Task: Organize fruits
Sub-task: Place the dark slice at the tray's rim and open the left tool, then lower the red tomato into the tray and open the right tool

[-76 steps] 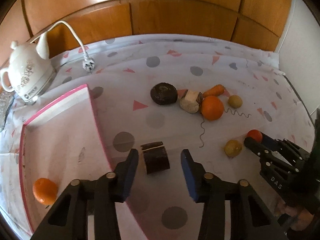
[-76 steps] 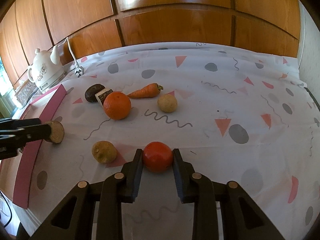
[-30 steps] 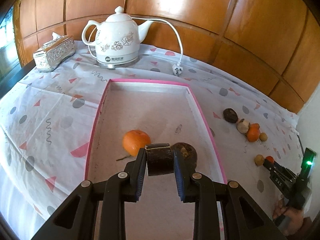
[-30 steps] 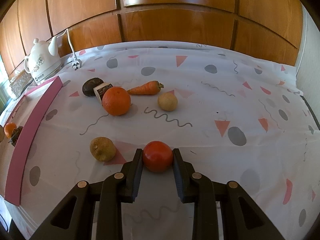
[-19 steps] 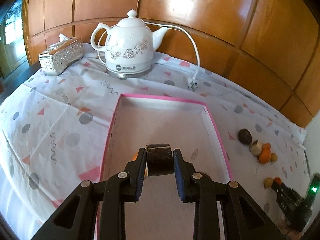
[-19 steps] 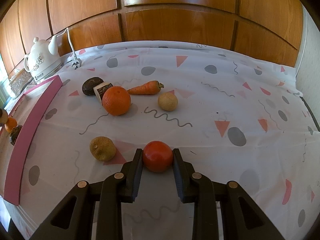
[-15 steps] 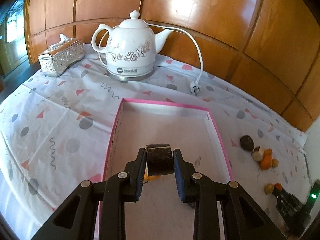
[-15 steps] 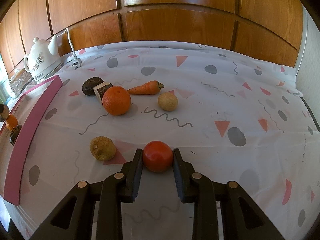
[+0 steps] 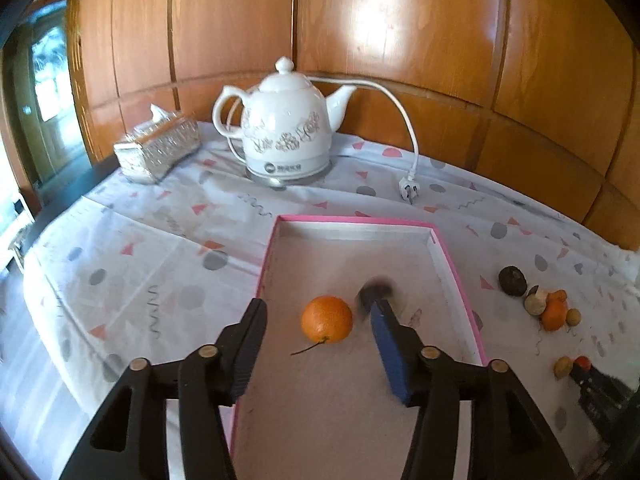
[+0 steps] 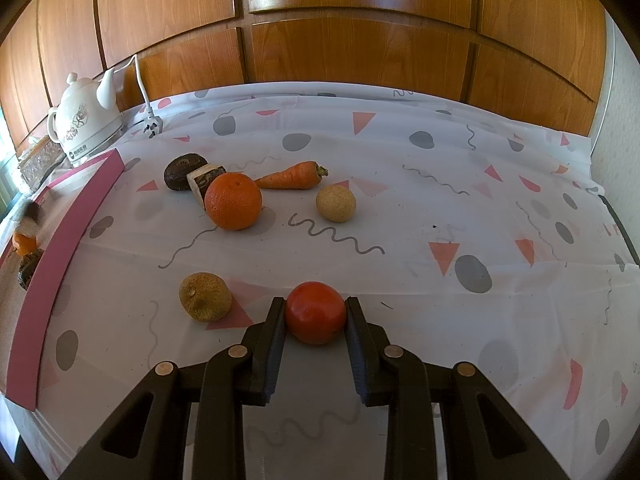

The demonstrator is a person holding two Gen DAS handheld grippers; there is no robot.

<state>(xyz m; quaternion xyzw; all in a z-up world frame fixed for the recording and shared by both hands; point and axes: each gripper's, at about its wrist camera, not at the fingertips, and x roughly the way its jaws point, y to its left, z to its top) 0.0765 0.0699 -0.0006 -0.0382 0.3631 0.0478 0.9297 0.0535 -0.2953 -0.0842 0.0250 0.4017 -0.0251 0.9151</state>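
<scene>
Two grippers show here, one in each wrist view. The left gripper (image 9: 318, 344) hangs over the pink-rimmed tray (image 9: 460, 276) with its fingers (image 9: 250, 344) spread wide and nothing between them. On the tray's pale floor, between those fingers, lies a small orange (image 9: 327, 319) with a thin stem, and just to its right is a dark, blurred piece (image 9: 375, 290) whose shape cannot be made out. The right gripper (image 10: 316, 322) is clamped on a red tomato (image 10: 315, 312), one finger pressed to each side, low over the patterned cloth of the counter (image 10: 440, 208). Just left of the tomato sits a rough yellowish fruit (image 10: 205, 297). Farther back lies a large orange (image 10: 233, 201), touching a cut block with a pale face (image 10: 204, 180), which in turn sits against a dark round fruit (image 10: 182, 176). A carrot (image 10: 291, 177) lies just behind the large orange, and a pale tan round fruit (image 10: 336, 203) rests near the carrot's leafy end. Beyond the tray, against the wooden wall, stand a white electric kettle (image 9: 286, 132) with its cord and plug (image 9: 409, 191) trailing on the cloth, and a silvery tissue box (image 9: 157, 150) to its left.
</scene>
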